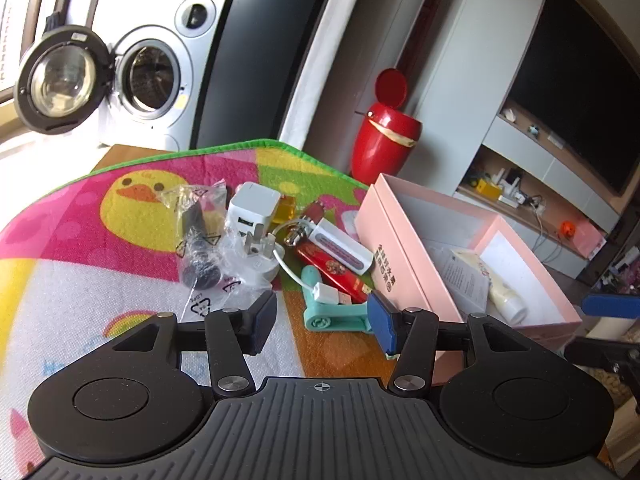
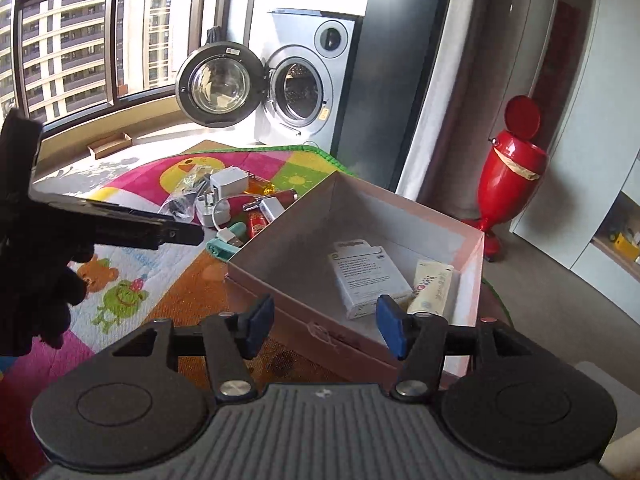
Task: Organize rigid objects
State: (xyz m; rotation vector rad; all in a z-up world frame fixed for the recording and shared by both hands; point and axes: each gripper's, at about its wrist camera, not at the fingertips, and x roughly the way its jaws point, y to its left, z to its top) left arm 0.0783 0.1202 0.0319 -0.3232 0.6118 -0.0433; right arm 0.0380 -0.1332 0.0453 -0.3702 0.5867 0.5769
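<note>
Hovering low over the play mat [image 1: 60,280], the left gripper [image 1: 322,320] is holding its jaws wide apart with nothing between them. Its right blue pad [image 1: 382,322] is sitting just over the base end of the teal tool [image 1: 332,312], which is lying on the mat between the two fingers and slightly ahead. A white USB cable plug [image 1: 330,294] is resting across that tool. Just beyond, the red lighter [image 1: 332,270] and a white rectangular device [image 1: 342,250] are lying side by side, touching. Left of them the white plug adapter [image 1: 252,220] is standing among crinkled plastic bags [image 1: 200,240]. The pink box [image 1: 404,264] is sitting to the right of this cluster, its near wall close to the lighter.

The right gripper [image 2: 326,326] is also gaping wide and empty, poised above the near rim of the pink box [image 2: 280,256]. Inside, ahead of its fingers, a white carton [image 2: 366,276] and a cream tube [image 2: 434,286] are lying on the box floor, side by side. Farther back, a washing machine [image 2: 304,80] is standing with its door open, and a red bin [image 2: 512,168] is standing at right.
</note>
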